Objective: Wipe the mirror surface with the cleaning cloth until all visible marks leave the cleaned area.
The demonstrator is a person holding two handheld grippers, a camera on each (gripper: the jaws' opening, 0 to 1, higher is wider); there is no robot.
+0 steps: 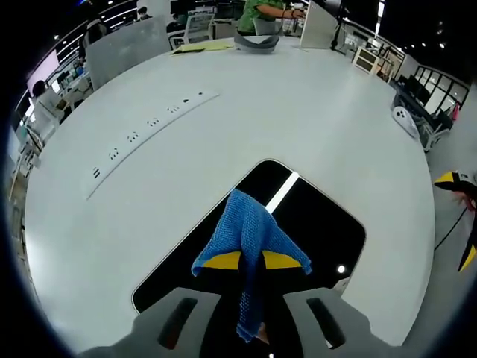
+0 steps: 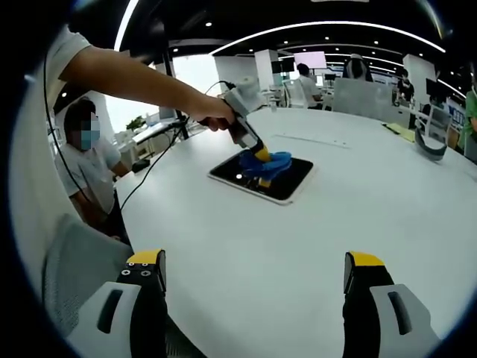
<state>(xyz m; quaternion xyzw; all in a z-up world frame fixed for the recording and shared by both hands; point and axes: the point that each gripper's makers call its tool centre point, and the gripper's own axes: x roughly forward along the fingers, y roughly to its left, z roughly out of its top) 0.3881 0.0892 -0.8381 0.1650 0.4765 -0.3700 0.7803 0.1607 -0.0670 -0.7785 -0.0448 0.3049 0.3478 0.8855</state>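
I keep the left hand-held gripper (image 1: 251, 259) pinching the blue cleaning cloth (image 1: 250, 239) down on the mirror (image 1: 320, 224) to wipe, while the right hand-held gripper (image 2: 253, 280) waits spread wide over the table (image 2: 298, 246).

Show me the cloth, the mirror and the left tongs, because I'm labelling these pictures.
cloth (image 1: 250, 231): left gripper view, middle of the blue fabric.
mirror (image 1: 320, 224): left gripper view, bare dark glass right of the cloth.
left tongs (image 2: 262, 158): right gripper view, yellow tips gripping the cloth.
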